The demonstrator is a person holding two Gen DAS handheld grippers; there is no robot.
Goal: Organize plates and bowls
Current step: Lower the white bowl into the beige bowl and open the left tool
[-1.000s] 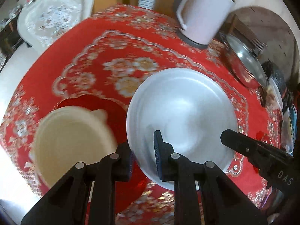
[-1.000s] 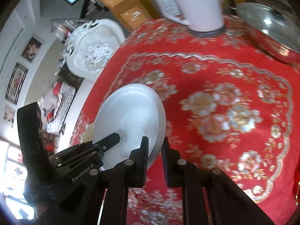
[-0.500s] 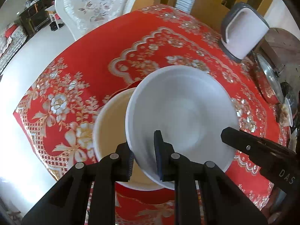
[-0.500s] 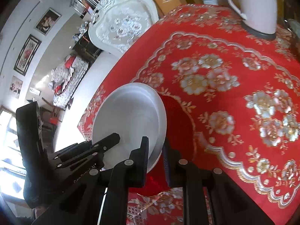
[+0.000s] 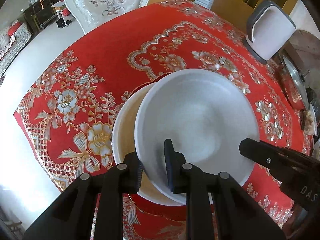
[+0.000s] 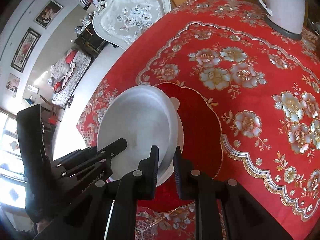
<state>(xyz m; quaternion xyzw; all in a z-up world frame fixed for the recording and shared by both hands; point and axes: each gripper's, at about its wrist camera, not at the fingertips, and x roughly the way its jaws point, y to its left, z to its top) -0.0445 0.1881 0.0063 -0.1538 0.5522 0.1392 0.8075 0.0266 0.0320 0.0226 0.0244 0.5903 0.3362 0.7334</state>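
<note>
White plate, formerly beside the cream bowl, now above it, overlapping its rim.

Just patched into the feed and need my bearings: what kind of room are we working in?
Most likely a home dining room open to a living area: a table under a red floral tablecloth, an ornate white chair pulled up to it, framed pictures on the wall.

Counts: 1 white plate, 1 cream bowl under it, 1 red plate at the bottom. 1 white kettle, 1 steel lid, 1 ornate white chair. 2 grippers, w/ 2 fingers each.
</note>
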